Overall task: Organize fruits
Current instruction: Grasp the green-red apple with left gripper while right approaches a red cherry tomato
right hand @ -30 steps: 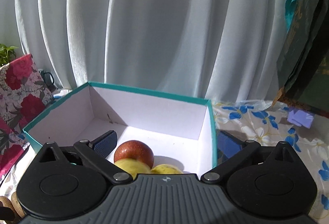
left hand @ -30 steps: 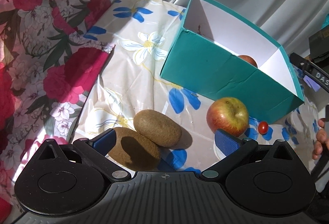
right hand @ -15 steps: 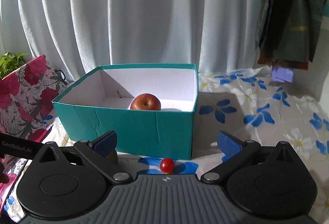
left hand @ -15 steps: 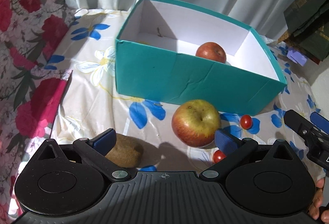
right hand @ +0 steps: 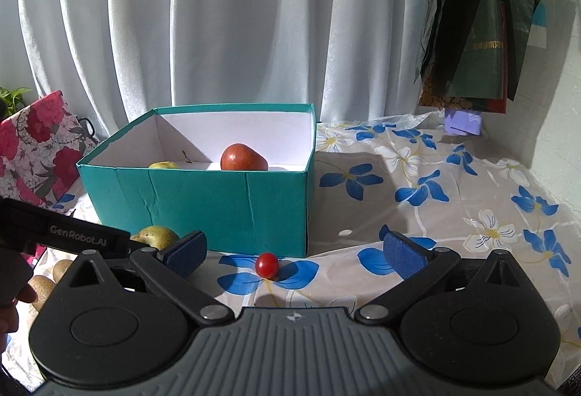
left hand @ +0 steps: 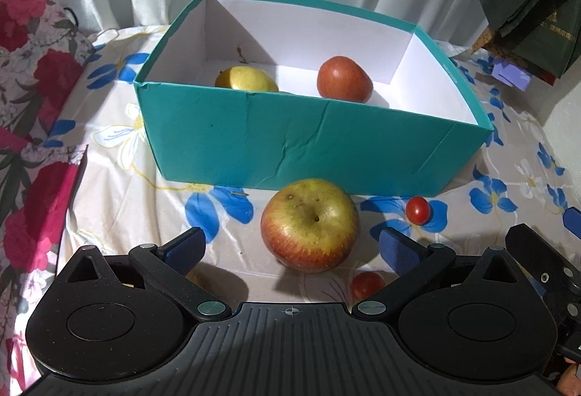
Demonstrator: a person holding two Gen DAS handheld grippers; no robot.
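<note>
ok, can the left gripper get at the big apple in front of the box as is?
Probably yes. The left gripper is open, with the apple straight ahead between its fingers. The apple sits clear of the teal box, and the cherry tomato lies off to the side.

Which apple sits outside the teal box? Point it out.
The yellow-red apple on the tablecloth, in front of the teal box, between the open left gripper fingers. The red apple lies inside.
</note>
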